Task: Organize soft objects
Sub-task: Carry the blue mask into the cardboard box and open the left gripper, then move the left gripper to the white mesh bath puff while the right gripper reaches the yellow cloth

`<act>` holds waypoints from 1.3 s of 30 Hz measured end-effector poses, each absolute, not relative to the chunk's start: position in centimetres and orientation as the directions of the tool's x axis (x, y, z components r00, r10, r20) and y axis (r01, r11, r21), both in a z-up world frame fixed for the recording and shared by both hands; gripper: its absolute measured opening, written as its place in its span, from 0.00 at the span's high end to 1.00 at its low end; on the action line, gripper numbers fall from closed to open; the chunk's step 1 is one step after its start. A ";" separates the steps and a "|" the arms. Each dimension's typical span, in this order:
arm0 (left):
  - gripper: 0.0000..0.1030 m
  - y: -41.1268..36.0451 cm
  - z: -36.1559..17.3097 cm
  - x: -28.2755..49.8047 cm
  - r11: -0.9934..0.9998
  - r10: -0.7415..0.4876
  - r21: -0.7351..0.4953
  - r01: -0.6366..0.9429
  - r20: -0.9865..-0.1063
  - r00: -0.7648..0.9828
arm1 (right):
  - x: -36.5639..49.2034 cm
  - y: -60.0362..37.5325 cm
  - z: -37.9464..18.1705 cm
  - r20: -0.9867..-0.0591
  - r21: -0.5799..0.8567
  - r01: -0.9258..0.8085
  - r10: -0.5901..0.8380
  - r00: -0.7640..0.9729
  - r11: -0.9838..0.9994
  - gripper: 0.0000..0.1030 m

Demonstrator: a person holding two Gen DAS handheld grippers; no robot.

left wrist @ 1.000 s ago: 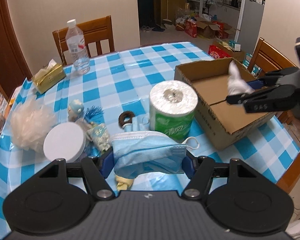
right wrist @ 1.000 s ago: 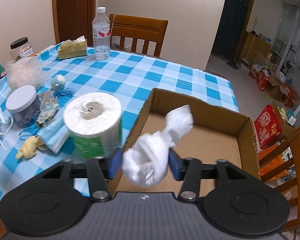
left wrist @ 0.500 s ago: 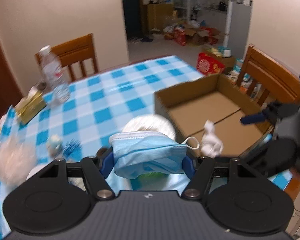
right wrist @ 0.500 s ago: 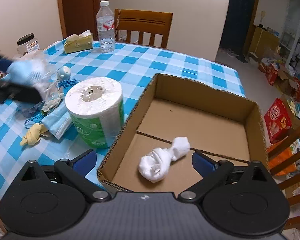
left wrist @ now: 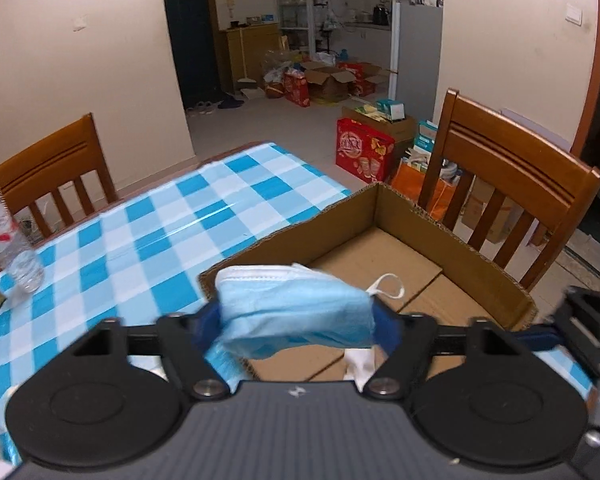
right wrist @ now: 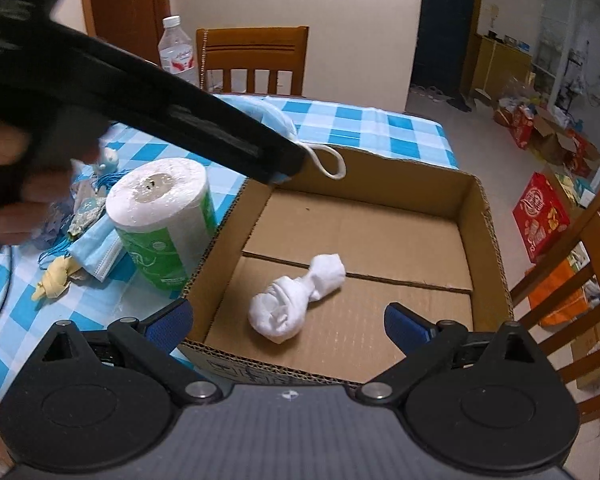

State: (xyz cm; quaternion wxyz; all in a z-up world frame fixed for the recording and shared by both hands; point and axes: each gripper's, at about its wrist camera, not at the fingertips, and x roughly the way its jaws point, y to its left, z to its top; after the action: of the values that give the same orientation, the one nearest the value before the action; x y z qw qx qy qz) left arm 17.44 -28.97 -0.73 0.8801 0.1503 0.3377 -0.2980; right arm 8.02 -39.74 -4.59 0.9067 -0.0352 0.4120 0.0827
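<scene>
One face mask (left wrist: 296, 308) is clamped between the fingers of my left gripper (left wrist: 298, 322) at lower centre of the left view, held over the near wall of the cardboard box (left wrist: 452, 236) so it should fall inside when released. My right gripper (right wrist: 288, 320) is spread wide and empty at the bottom of its view, just behind the rolled white sock (right wrist: 296, 300) lying on the box floor.

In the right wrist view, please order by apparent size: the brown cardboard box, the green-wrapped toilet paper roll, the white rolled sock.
1. Brown cardboard box, clearly largest.
2. Green-wrapped toilet paper roll.
3. White rolled sock, smallest, though it lies at a similar distance, so this ranking seems reliable.
</scene>
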 end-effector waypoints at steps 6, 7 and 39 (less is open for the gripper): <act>0.03 -30.3 -2.4 17.8 0.772 -0.402 0.083 0.630 -0.705 0.585 | 7.9 -40.3 -4.8 -0.757 0.003 -0.151 0.101 0.645 0.988 0.00; 0.03 -30.1 -2.5 17.6 0.774 -0.400 0.080 0.628 -0.707 0.583 | 7.9 -40.3 -4.9 -0.759 0.004 -0.149 0.100 0.643 0.989 0.00; 0.01 -17.1 -1.1 9.4 0.872 -0.300 0.063 0.486 -0.716 0.631 | 5.9 -34.4 -3.8 -0.768 -0.009 -0.113 0.066 0.637 0.994 0.00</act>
State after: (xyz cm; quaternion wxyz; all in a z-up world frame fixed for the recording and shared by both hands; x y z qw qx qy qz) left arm 9.40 -17.06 -1.13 0.8942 0.1261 0.3692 -0.2196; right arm 5.94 -34.41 -3.80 0.9044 -0.0280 0.4230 0.0494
